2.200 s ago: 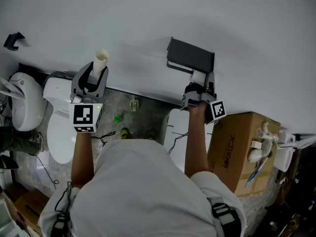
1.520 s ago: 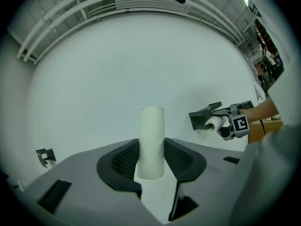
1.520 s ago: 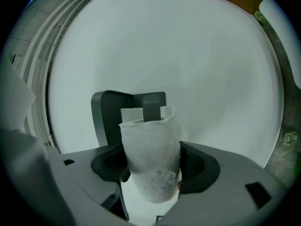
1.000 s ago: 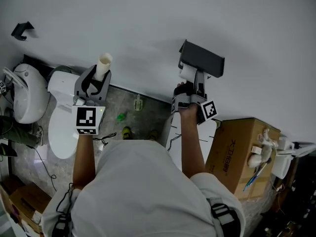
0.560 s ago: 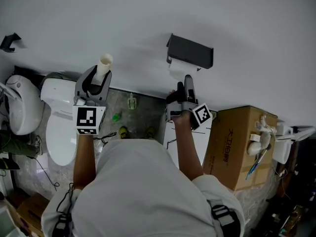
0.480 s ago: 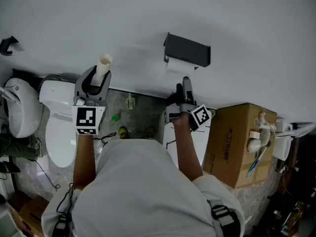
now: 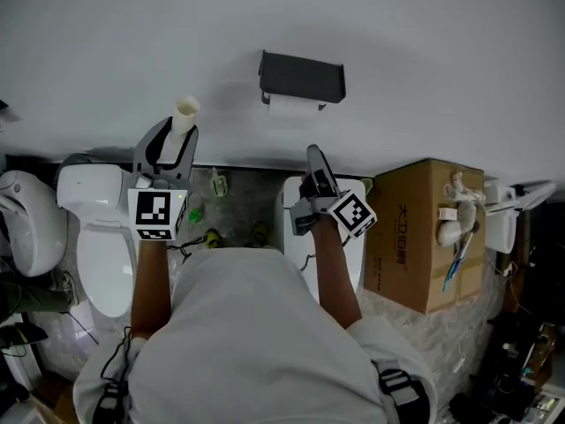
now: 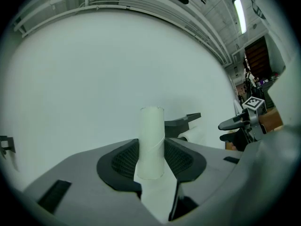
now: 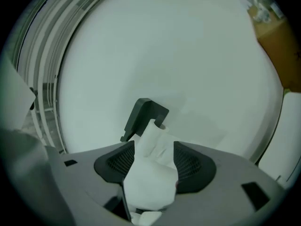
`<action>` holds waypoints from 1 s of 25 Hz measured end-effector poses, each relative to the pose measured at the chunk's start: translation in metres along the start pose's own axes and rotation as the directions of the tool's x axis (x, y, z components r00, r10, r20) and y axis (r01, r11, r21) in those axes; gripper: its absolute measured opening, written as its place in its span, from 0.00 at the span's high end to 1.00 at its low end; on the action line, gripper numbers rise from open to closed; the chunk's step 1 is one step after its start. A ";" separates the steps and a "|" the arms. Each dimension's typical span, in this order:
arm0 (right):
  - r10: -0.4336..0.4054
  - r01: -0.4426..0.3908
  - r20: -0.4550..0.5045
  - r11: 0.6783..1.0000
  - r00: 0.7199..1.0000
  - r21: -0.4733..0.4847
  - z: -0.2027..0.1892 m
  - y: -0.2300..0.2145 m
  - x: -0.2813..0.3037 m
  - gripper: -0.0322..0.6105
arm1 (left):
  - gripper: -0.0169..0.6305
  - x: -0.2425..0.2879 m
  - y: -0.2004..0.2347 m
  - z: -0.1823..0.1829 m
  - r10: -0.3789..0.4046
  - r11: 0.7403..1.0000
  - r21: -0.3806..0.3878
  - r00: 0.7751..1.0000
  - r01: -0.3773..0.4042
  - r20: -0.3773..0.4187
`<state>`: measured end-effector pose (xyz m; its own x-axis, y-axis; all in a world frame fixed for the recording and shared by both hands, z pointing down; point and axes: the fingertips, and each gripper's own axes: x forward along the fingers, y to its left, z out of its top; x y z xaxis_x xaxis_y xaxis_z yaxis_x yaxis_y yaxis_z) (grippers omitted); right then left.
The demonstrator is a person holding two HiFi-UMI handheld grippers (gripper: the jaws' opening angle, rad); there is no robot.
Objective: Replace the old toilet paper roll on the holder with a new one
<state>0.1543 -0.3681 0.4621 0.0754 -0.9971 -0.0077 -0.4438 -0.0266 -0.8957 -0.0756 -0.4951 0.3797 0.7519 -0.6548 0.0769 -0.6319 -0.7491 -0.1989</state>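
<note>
Head view looks down at a big white wall (image 7: 424,42), with a white toilet (image 7: 93,246) low on the left and a brown box (image 7: 415,237) low on the right. The person's shirt (image 7: 256,343) hides the floor under them. A black holder (image 7: 302,76) sits on the wall. The new roll (image 7: 290,105) under it is white on white, so it is hard to see from here. The left gripper (image 7: 168,144) is partly open and squeezes the old tube (image 7: 184,113). The tube stands upright between its pads, well left of the holder. The right gripper (image 7: 315,162) is turned on its side below the holder. Its jaws have just been closing, and soft white paper (image 9: 150,173) fills the gap and touches both pads. Where that paper ends is hard to tell.
</note>
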 end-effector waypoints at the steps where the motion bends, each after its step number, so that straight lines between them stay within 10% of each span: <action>1: -0.010 0.010 -0.009 0.998 1.000 -0.058 0.004 -0.001 -0.004 0.56 | 0.68 0.003 -0.004 0.001 -0.010 1.000 -0.002 1.000 0.010 0.003; 7: -0.055 0.054 0.005 0.953 0.998 -0.299 0.027 0.004 -0.022 0.66 | 0.68 0.016 -0.020 0.008 -0.065 0.998 -0.009 0.998 0.066 0.026; 13: -0.129 0.129 0.041 0.818 0.991 -0.560 0.045 0.009 -0.032 0.77 | 0.68 0.022 -0.025 0.017 -0.078 0.997 -0.020 0.996 0.079 0.049; 25: -0.131 0.135 0.062 0.682 0.989 -0.719 0.058 0.028 -0.029 0.88 | 0.68 0.018 -0.015 0.026 -0.044 0.999 -0.021 0.996 0.046 0.078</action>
<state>0.1916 -0.3359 0.4118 0.1879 -0.9787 0.0820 -0.9344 -0.2039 -0.2921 -0.0479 -0.4935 0.3588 0.7915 -0.6111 0.0092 -0.6005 -0.7804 -0.1745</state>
